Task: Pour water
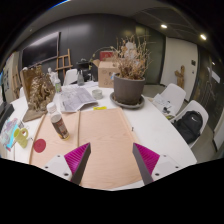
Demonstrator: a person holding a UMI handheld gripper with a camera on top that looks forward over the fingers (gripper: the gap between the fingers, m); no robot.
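While the gripper (111, 163) fingers stand apart and empty, bottle (57, 120) upright beyond the left finger, on table (150, 120)

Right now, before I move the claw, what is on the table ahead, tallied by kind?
Plastic bottles: 1
Potted dry plants: 2
Wooden boards: 1
Red round lids or coasters: 1
Open magazines or papers: 1
Total: 6
The claw is open and holds nothing, above the near end of the board.
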